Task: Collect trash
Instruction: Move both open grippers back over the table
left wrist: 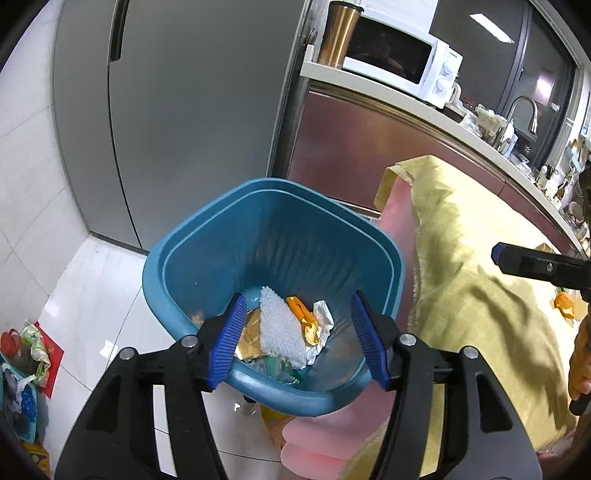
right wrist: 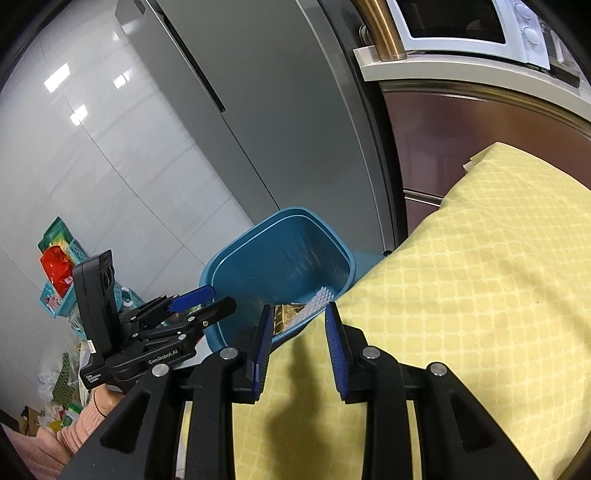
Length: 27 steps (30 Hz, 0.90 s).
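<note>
A blue trash bin [left wrist: 192,236] stands on the floor beside the table covered with a yellow cloth [left wrist: 480,258]. Inside it lie a white bubbled sheet [left wrist: 280,328], an orange-gold wrapper [left wrist: 308,321] and a gold packet [left wrist: 251,338]. My left gripper [left wrist: 299,339] hangs over the bin's mouth, open, with nothing between its blue pads. In the right wrist view the left gripper [right wrist: 207,301] sits at the bin's [right wrist: 258,243] near rim. My right gripper [right wrist: 299,332] hovers over the yellow cloth [right wrist: 461,295], jaws apart and empty. An orange scrap [left wrist: 565,304] lies on the cloth at far right.
A grey fridge [left wrist: 184,110] stands behind the bin. On the counter [left wrist: 369,79] are a white microwave [left wrist: 406,62] and a copper tumbler [left wrist: 338,33]. Bags and baskets of clutter [left wrist: 26,354] fill the floor at left. Pink cloth [left wrist: 399,214] hangs under the yellow one.
</note>
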Available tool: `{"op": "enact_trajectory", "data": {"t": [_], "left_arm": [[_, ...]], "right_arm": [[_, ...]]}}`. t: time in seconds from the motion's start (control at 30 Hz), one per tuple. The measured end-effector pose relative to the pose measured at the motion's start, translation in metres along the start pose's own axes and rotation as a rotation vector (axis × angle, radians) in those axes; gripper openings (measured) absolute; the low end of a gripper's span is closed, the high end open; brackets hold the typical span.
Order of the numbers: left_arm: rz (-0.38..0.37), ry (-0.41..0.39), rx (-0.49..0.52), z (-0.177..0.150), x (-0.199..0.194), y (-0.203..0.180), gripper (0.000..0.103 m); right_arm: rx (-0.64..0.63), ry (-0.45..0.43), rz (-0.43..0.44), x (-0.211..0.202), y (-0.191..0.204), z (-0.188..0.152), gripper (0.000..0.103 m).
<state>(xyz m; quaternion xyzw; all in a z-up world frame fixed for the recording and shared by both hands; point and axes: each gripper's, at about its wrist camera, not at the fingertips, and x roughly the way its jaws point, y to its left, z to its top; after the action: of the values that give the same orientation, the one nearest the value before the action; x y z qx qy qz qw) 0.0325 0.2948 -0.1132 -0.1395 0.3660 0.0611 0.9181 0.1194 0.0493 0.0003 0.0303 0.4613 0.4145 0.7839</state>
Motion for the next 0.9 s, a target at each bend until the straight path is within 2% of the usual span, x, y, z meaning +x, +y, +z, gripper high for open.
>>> {"op": "enact_trajectory", "data": {"t": [0.13,0.2,0.33,0.47,0.67,0.9], "left_arm": [[-0.023,-0.046,0.016,0.004,-0.016,-0.011,0.058],[-0.046,-0.067,0.031,0.006,-0.024,-0.020,0.059],[-0.126,-0.114,0.084,0.009,-0.044,-0.051,0.061],[-0.224,-0.124,0.158,0.005,-0.055,-0.091,0.061],[-0.370,-0.109,0.301,-0.008,-0.057,-0.166,0.061],[-0.471,-0.052,0.449,-0.023,-0.042,-0.245,0.061]], "right_arm": [[-0.001,-0.035,0.011,-0.019,-0.003,-0.006,0.028],[0.000,-0.058,0.008,-0.032,-0.004,-0.011,0.032],[0.012,-0.128,-0.016,-0.066,-0.012,-0.026,0.036],[0.047,-0.197,-0.072,-0.099,-0.024,-0.048,0.039],[0.190,-0.293,-0.145,-0.153,-0.065,-0.093,0.039],[0.419,-0.391,-0.194,-0.197,-0.120,-0.154,0.041]]}}
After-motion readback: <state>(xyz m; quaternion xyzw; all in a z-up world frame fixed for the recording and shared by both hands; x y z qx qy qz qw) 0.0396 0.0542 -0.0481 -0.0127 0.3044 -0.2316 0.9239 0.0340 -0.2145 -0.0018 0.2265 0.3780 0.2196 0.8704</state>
